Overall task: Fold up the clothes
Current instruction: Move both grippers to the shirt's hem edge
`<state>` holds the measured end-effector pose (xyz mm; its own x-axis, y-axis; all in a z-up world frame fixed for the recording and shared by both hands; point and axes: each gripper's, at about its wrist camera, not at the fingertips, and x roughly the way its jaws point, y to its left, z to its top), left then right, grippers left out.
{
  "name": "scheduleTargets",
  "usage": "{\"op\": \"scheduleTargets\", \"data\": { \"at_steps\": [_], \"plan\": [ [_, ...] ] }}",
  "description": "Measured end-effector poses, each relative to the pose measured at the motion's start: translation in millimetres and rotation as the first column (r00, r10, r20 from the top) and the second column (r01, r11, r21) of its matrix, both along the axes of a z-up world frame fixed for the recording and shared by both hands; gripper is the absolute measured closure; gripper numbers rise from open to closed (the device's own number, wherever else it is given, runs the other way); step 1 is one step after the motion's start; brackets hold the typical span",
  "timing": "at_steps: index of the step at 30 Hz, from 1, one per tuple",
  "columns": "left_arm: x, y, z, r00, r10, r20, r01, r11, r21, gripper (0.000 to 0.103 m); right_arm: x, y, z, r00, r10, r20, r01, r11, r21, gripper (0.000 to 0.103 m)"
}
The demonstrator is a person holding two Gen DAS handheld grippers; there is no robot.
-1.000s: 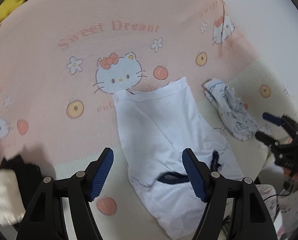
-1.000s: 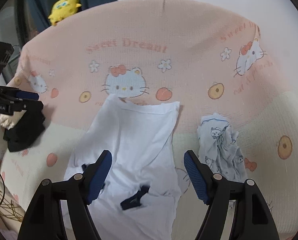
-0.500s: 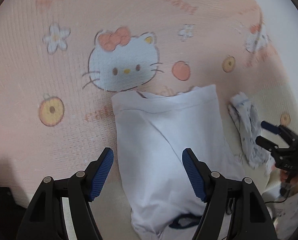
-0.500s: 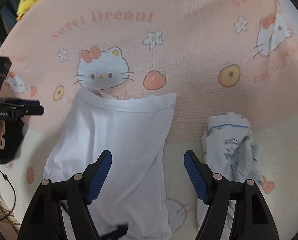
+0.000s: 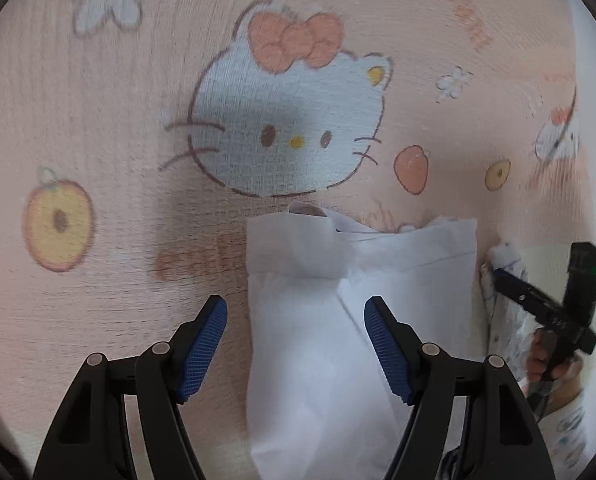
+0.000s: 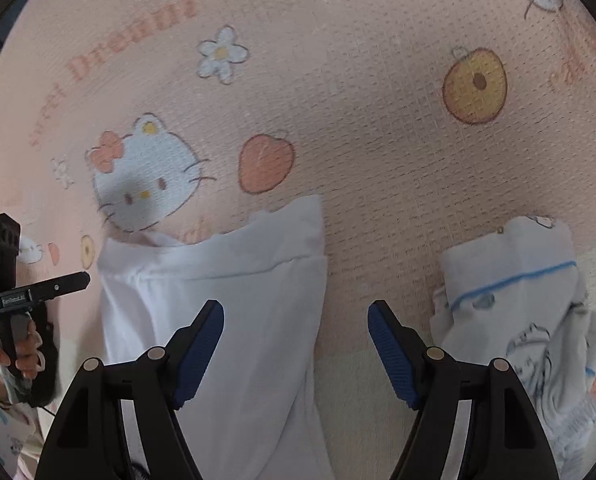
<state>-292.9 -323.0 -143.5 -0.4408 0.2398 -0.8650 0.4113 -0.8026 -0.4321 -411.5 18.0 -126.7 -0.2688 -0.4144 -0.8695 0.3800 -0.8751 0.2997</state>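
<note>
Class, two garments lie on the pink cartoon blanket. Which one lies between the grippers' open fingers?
The plain white garment, lying flat. The other, a crumpled printed garment with blue trim, sits off beside it, outside the fingers.

A plain white garment (image 5: 358, 320) lies on a pink bedsheet (image 5: 118, 140) printed with cat faces, flowers and fruit; at 3 o'clock, white cartoon-printed, blue-trimmed clothing (image 6: 530, 312). Blue-padded black fingers (image 5: 202, 348).
</note>
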Motion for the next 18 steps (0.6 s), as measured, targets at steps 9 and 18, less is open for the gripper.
{"op": "scheduleTargets", "data": {
  "at_steps": [9,18],
  "plan": [
    [-17.9,7.1,-25.4,0.998,0.013,0.056,-0.016,0.998,0.053,0.034,-14.6,-6.9,-13.2,0.997,-0.069,0.042,0.071,0.996,-0.048,0.029],
    [-33.2,31.1,-24.9,0.998,-0.026,0.059,0.034,0.990,-0.134,0.058,-14.7,-26.0,-20.5,0.997,-0.074,0.021,0.073,0.997,0.020,0.038]
  ]
}}
